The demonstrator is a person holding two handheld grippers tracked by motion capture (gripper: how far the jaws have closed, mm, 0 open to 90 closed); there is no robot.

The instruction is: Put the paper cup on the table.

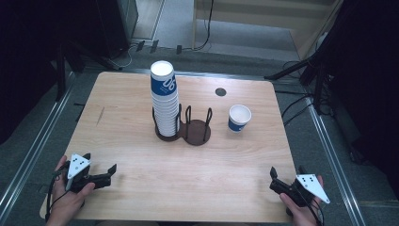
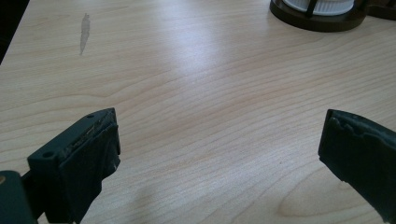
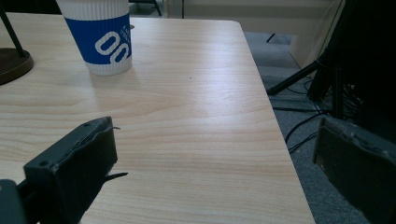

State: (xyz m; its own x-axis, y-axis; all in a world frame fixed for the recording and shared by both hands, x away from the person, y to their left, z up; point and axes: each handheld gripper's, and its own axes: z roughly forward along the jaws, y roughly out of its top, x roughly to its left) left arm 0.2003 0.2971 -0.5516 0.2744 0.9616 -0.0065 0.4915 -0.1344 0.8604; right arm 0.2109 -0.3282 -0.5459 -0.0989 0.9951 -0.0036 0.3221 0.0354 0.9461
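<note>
From the high view, a tall stack of cups (image 1: pixel 165 100) stands in the left ring of a brown cup holder (image 1: pixel 195 133) in the middle of the table (image 1: pixel 141 179). One lone cup (image 1: pixel 239 118) sits by itself just to the right of the holder. The left gripper (image 1: pixel 109 170) waits at the near left corner, and the right gripper (image 1: pixel 273 175) waits at the near right edge. Both are well apart from the cups.

In the left gripper view, the jaws stand wide apart with nothing between them. The holder's base (image 2: pixel 317 21) is far ahead.

In the right gripper view, the jaws are spread wide too, holding nothing. The lone cup (image 3: pixel 102 37) stands upright, far ahead and to the left.

I think the work is just starting. Next, the right gripper should reach out to the lone cup and squeeze it softly.
</note>
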